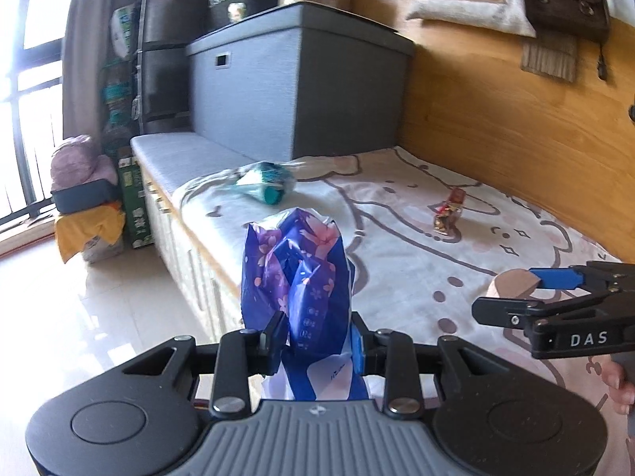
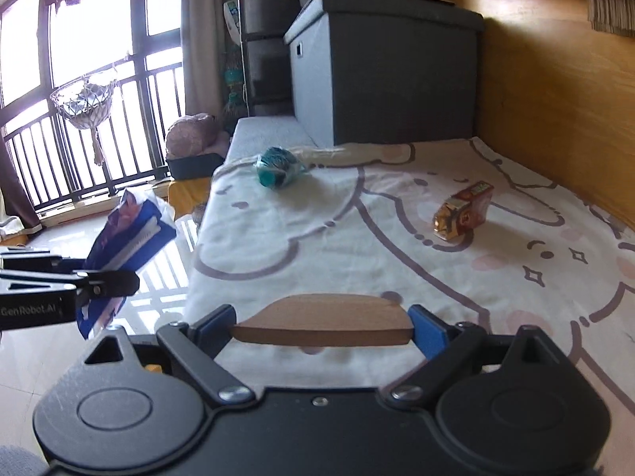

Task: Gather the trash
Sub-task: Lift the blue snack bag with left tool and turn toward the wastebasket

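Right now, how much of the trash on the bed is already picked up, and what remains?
Nothing looks binned yet; no bin is in view. In hand: the left gripper is shut on a blue flowered wrapper, and the right gripper holds a flat brown disc between its pads. Left: a teal plastic wrapper and a crushed red and gold box lie on the bed sheet.

The crumpled packet (image 1: 297, 273) is deep blue with pink blossoms, the flat disc (image 2: 323, 323) plain tan, the small carton (image 2: 464, 210) red and gold, the bundle (image 2: 278, 168) teal, the bedsheet (image 2: 397, 261) white with grey-outlined cartoon shapes.
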A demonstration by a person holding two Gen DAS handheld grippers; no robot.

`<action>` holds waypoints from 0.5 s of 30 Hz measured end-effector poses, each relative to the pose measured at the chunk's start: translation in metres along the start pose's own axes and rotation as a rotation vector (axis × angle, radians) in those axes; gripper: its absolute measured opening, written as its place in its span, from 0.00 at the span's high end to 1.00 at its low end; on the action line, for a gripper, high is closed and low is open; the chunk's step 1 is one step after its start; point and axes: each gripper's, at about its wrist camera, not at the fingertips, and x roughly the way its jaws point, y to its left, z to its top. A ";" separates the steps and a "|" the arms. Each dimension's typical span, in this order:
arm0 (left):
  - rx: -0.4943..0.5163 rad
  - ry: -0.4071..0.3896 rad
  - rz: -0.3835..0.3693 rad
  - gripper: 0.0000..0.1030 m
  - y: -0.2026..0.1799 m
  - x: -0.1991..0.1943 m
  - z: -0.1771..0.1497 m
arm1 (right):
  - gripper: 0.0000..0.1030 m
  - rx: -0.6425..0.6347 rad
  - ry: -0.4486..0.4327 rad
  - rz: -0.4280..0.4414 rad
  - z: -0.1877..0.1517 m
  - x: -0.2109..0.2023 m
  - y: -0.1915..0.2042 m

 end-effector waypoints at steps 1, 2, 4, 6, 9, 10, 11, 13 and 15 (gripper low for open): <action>-0.008 -0.003 0.004 0.67 0.004 -0.003 -0.001 | 0.09 -0.002 -0.002 0.002 0.001 -0.002 0.005; -0.015 -0.003 0.008 0.67 0.008 -0.007 -0.002 | 0.09 -0.005 -0.004 0.005 0.001 -0.003 0.010; -0.028 -0.008 0.019 0.67 0.015 -0.013 -0.005 | 0.09 -0.013 -0.007 0.009 0.003 -0.005 0.020; -0.049 -0.013 0.030 0.67 0.023 -0.020 -0.008 | 0.09 -0.016 -0.006 0.012 0.005 -0.004 0.028; -0.076 -0.021 0.055 0.67 0.037 -0.029 -0.012 | 0.09 -0.020 -0.002 0.005 0.006 -0.004 0.042; -0.085 -0.022 0.063 0.67 0.042 -0.032 -0.014 | 0.09 -0.022 -0.002 0.004 0.006 -0.004 0.046; -0.097 -0.022 0.071 0.67 0.047 -0.035 -0.016 | 0.09 -0.024 0.000 0.005 0.006 -0.003 0.051; -0.122 -0.022 0.082 0.67 0.058 -0.040 -0.020 | 0.09 -0.028 0.005 0.007 0.005 -0.002 0.060; -0.143 -0.019 0.099 0.67 0.069 -0.045 -0.026 | 0.09 -0.036 0.013 0.011 0.004 0.001 0.070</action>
